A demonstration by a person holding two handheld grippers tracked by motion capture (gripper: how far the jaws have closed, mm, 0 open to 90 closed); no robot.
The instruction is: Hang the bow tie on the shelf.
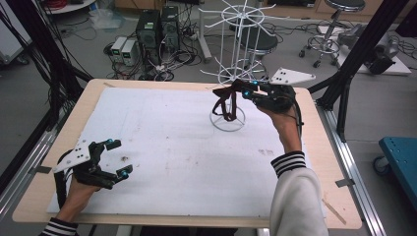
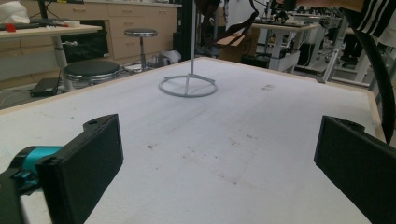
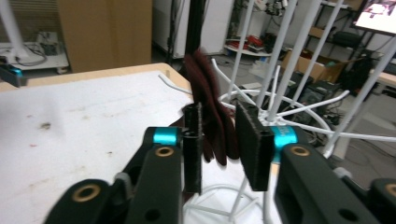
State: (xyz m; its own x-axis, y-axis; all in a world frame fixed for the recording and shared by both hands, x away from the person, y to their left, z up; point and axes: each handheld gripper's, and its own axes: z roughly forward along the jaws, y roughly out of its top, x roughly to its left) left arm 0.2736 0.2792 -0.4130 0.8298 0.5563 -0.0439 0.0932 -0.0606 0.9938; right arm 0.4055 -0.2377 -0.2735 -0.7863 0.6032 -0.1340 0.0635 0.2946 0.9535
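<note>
A dark red fabric band (image 1: 223,105) hangs in a loop beside the pole of a white wire rack (image 1: 236,44), above the rack's ring base (image 1: 227,129) at the back of the table. My right gripper (image 1: 239,89) reaches in from the right at the height of the rack's lower arms. In the right gripper view its jaws (image 3: 218,112) stand close together with the band (image 3: 208,88) between them and the rack's wires (image 3: 280,60) just behind. My left gripper (image 1: 120,157) rests low at the table's front left, open, with bare mat between its jaws (image 2: 219,144).
A white mat (image 1: 162,147) covers the wooden table (image 1: 319,162). On the floor behind the table are computer towers (image 1: 157,29) with cables and stools (image 1: 339,19). Black frame posts (image 1: 364,44) stand at the right and a blue cart (image 1: 401,157) at the far right.
</note>
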